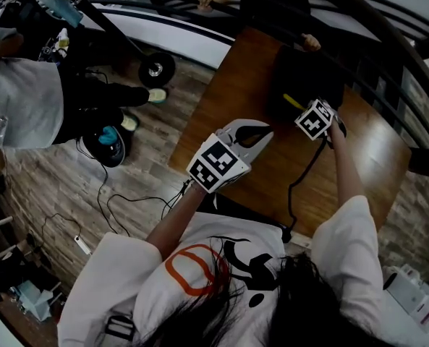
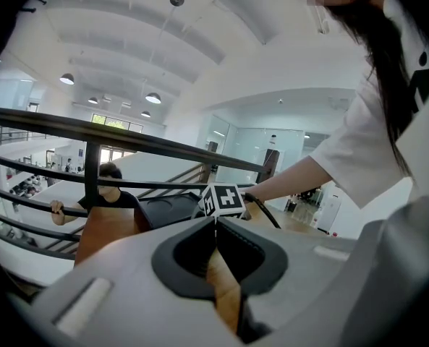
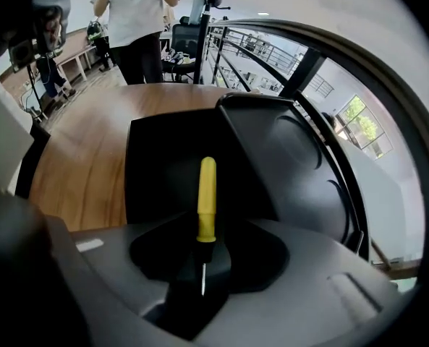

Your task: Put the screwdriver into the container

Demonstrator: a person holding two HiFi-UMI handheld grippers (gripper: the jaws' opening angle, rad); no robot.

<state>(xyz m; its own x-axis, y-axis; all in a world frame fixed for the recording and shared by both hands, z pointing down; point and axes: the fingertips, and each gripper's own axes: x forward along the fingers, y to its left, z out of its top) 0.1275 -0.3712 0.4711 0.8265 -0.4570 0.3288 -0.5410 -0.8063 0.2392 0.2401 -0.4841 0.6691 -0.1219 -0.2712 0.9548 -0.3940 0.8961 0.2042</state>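
screwdriver (image 3: pixel 207 194), pinched thinly by the right gripper (image 3: pixel 203 255) over the container (image 3: pixel 156 172), might pivot and miss; left gripper (image 2: pixel 215 230) fingers clenched, empty.

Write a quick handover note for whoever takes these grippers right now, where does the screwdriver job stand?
Left gripper: shut, empty, held above the wooden table.
Right gripper: shut on the screwdriver, yellow handle pointing forward over the open black container.
Done: screwdriver is gripped and at the container.
Left: lower it in, open the jaws, pull back.
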